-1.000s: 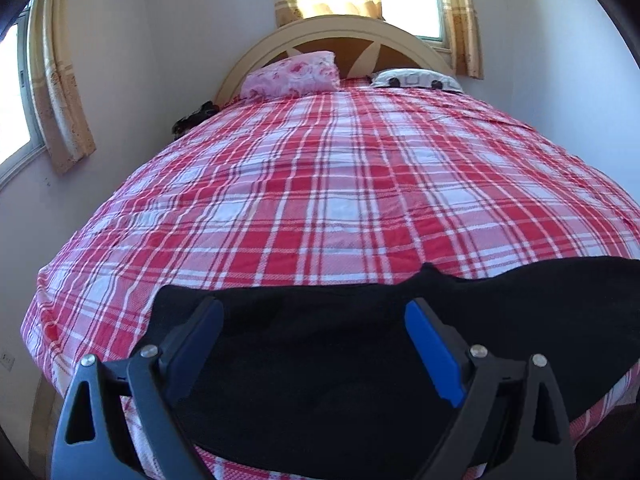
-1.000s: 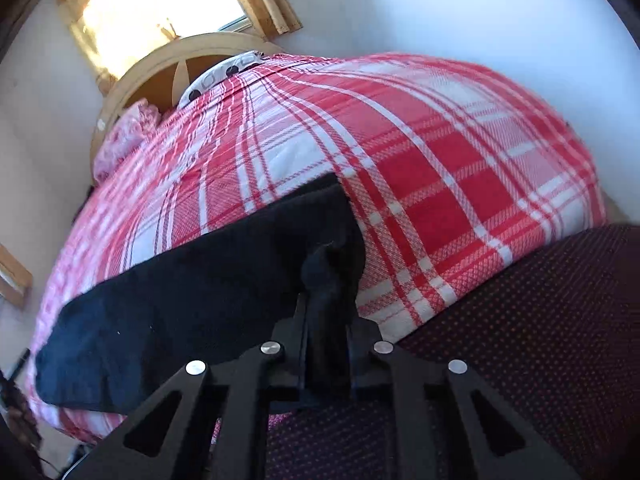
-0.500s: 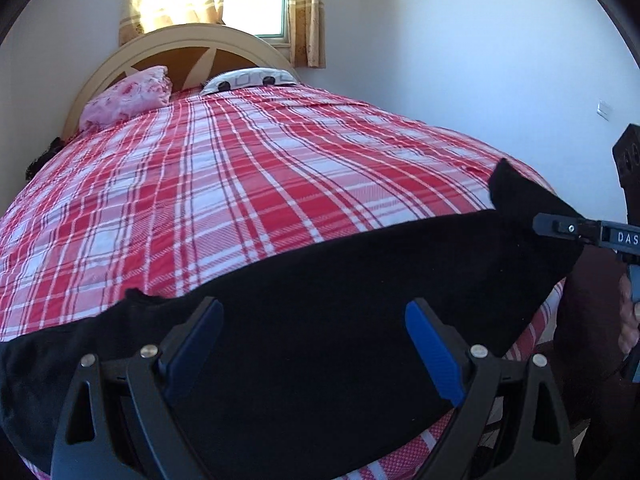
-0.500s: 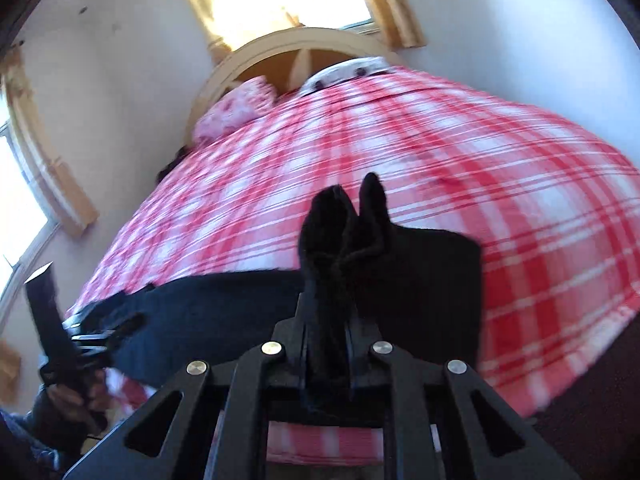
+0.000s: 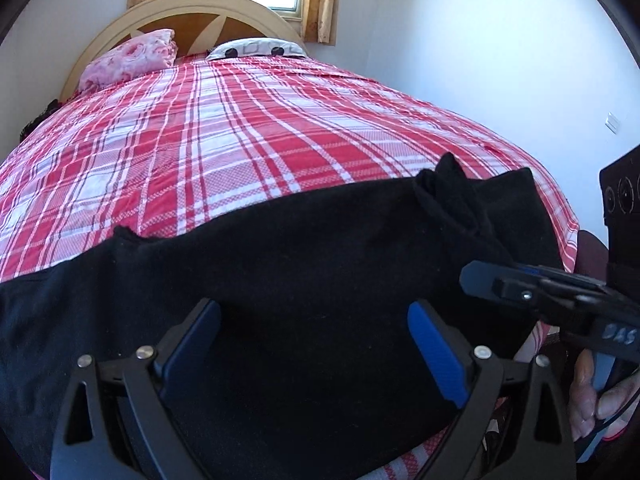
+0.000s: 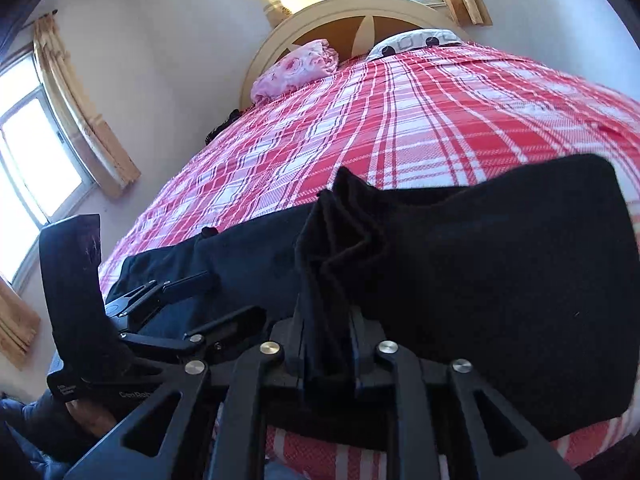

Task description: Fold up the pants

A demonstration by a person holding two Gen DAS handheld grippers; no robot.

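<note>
Loosening on the pants [image 6: 500,264] hem, right fingers [image 6: 362,344]; left fingers [image 5: 434,354] spread.

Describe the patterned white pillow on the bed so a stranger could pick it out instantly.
Start at the curved cream wooden headboard above the red plaid bedspread. Two pillows lie there; the white pillow with black dots lies flat, right of the bunched pink floral pillow.

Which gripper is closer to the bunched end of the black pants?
Right. The right gripper has the bunched end between its fingers; the left gripper hovers open over the pants' flat middle.
</note>
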